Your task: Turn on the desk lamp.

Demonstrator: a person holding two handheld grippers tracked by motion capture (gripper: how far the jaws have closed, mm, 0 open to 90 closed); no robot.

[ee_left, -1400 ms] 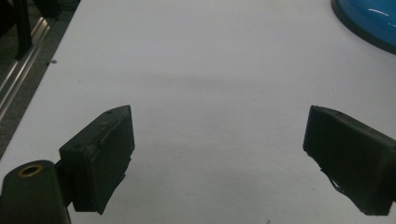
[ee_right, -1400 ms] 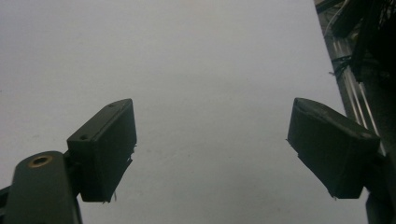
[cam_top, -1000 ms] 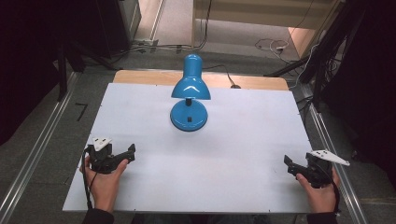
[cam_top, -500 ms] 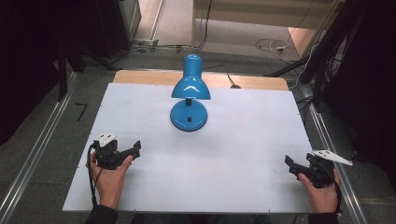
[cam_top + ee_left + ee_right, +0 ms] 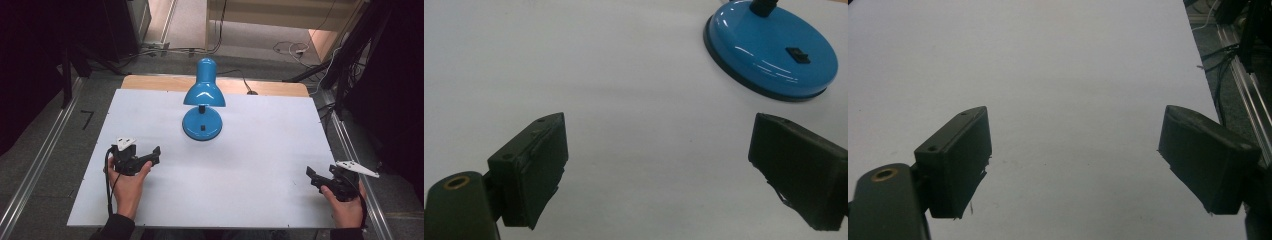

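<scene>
From the high view we see a blue lamp [image 5: 202, 102] standing upright near the far middle of the white table [image 5: 260, 165], with its shade above its round base. The left gripper [image 5: 150, 156] is held low over the near left part of the table and points toward the lamp, but it is well apart from it. The right gripper [image 5: 314, 177] is at the near right corner, far from the lamp.

In the left gripper view we look along the left gripper [image 5: 656, 170]; its jaws stand wide apart with nothing between them. The base of the lamp [image 5: 771, 52], with a small black switch on it, lies ahead at the upper right.

In the right gripper view the right gripper [image 5: 1073, 170] also has its jaws wide apart, over the bare table [image 5: 1048, 75].
</scene>
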